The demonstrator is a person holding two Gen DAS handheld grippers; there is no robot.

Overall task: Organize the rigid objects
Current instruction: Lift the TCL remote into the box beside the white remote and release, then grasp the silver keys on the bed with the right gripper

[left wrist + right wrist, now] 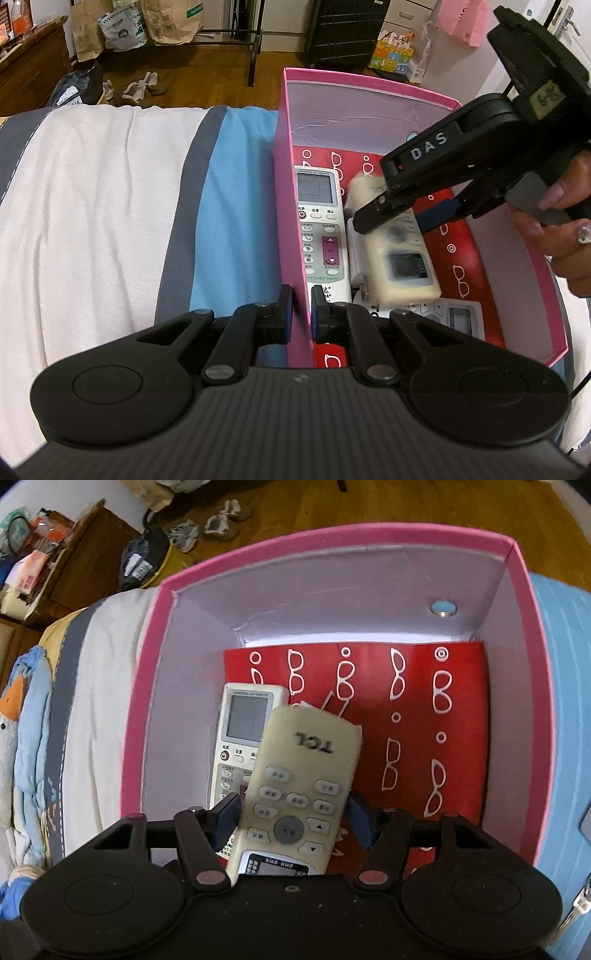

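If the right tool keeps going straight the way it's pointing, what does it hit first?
Probably the white remote lying in the pink box: the cream TCL remote held in the right tool already overlaps it. Depth is unclear; the red sheet lies beneath.

left gripper (302, 310): angled steeply down, jaws pinched nearly together on a thin upright wall. right gripper (291, 818): pointing steeply down, jaws spread wide, pads pressed on either side of a remote. a hand (561, 221) wraps the right gripper's handle.
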